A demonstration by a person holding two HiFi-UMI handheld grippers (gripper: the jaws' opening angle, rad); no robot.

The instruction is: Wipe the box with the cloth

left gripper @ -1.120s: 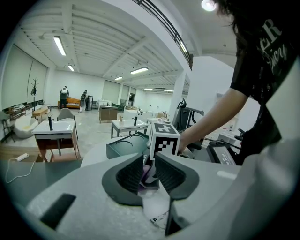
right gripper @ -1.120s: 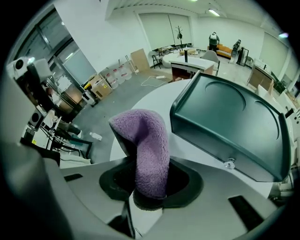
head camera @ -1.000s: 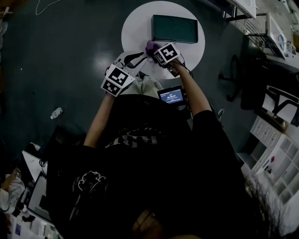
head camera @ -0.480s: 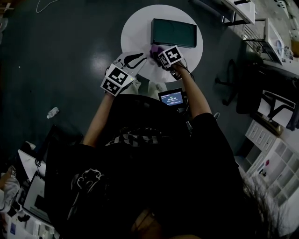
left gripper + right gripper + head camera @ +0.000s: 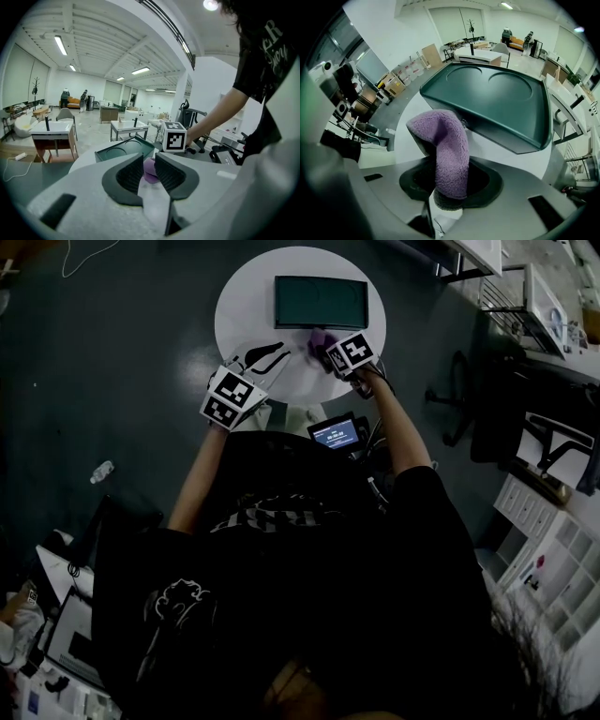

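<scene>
Clamping the purple cloth (image 5: 445,150), the right gripper (image 5: 450,180) hangs just short of the green box (image 5: 321,302) on the white table (image 5: 244,306), while the left gripper (image 5: 149,171), jaws apart and empty, sits farther from the box.

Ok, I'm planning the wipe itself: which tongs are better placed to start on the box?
Right. The right tongs are shut on the purple cloth, just short of the box. The left tongs are open, empty and farther from it.
</scene>
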